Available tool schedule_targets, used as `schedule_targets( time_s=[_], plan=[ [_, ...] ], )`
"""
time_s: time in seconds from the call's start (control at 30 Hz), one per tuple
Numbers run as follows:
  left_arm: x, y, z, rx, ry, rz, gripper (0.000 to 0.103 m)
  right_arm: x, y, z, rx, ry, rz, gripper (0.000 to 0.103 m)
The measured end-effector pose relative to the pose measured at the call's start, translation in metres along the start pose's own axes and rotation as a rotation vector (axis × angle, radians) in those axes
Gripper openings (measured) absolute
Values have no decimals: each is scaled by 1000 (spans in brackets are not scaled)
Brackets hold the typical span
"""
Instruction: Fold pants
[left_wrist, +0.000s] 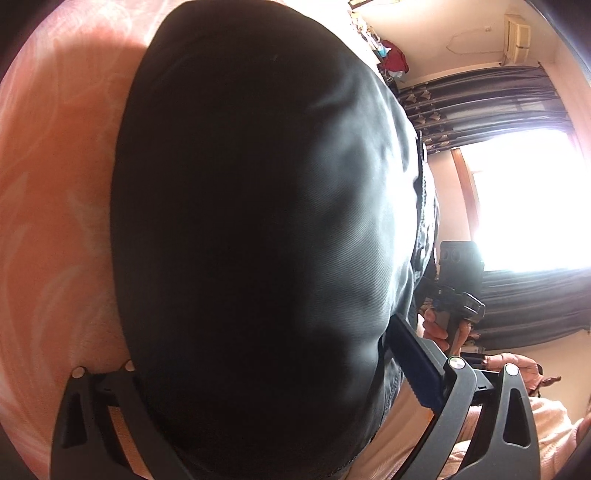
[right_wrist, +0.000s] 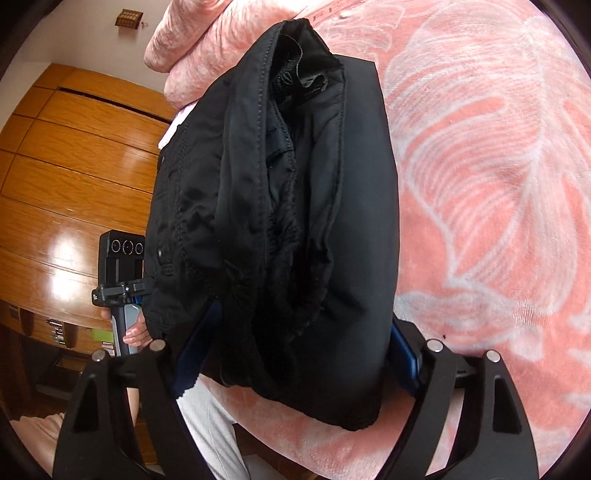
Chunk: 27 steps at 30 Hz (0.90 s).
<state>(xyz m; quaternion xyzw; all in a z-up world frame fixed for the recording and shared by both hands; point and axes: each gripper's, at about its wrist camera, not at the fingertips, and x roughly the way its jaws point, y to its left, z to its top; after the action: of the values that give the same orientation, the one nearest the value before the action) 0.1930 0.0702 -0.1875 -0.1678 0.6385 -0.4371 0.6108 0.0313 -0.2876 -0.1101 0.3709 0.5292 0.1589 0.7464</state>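
Right wrist view gives the clearer read: the black pants (right_wrist: 280, 206), already folded into a thick bundle, sit between the two fingers of the right gripper (right_wrist: 295, 354), with the open waistband end pointing away from the camera and the bundle's long axis running straight along the fingers. Its blue pads (right_wrist: 404, 354) stand on either flank of the cloth, spread wide; whether they actually press the fabric is hard to tell, since the near end of the bundle hides the contact.

Beyond the bundle, on its far side and off to its right flank, lies the pink leaf-patterned blanket (right_wrist: 498, 184), so the pants hang above that cover rather than flat on it, as far as I can judge.

From the left wrist view, the pants (left_wrist: 258, 221) fill almost the whole frame between the fingers of the left gripper (left_wrist: 266, 369), likewise spread around a wide load, with one blue pad (left_wrist: 417, 365) against the bundle's right edge. The other handheld gripper shows just past that edge.

Both grippers flank the bundle from opposite ends; setting it down depends on lowering along that shared axis toward the blanket.
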Motion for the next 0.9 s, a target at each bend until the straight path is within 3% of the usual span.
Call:
schedule_targets(
  time_s=[0.07, 0.17, 0.27, 0.37, 0.53, 0.73, 0.9],
  plan=[
    [-2, 4, -1, -27, -17, 1, 97, -5, -3, -2, 13, -15, 37, 58],
    [-5, 7, 0, -80, -58, 23, 87, -15, 2, -5, -12, -46, 47, 42],
    [-12, 2, -3, -75, -99, 55, 68, -23, 20, -8, -68, -74, 1, 36],
    [-21, -4, -4, -78, -139, 64, 54, -33, 46, -8, -158, -102, -53, 33],
    [-28, -17, -6, -90, -218, 48, 44, -58, 71, -2, -267, -155, -104, 31],
    [-19, -55, 8, -38, -323, 22, 43, -87, 81, 24, -367, -214, -158, 31],
    [-20, -66, 53, 0, -365, 12, 43, -107, 81, 64, -454, -273, -202, 31]
  ],
)
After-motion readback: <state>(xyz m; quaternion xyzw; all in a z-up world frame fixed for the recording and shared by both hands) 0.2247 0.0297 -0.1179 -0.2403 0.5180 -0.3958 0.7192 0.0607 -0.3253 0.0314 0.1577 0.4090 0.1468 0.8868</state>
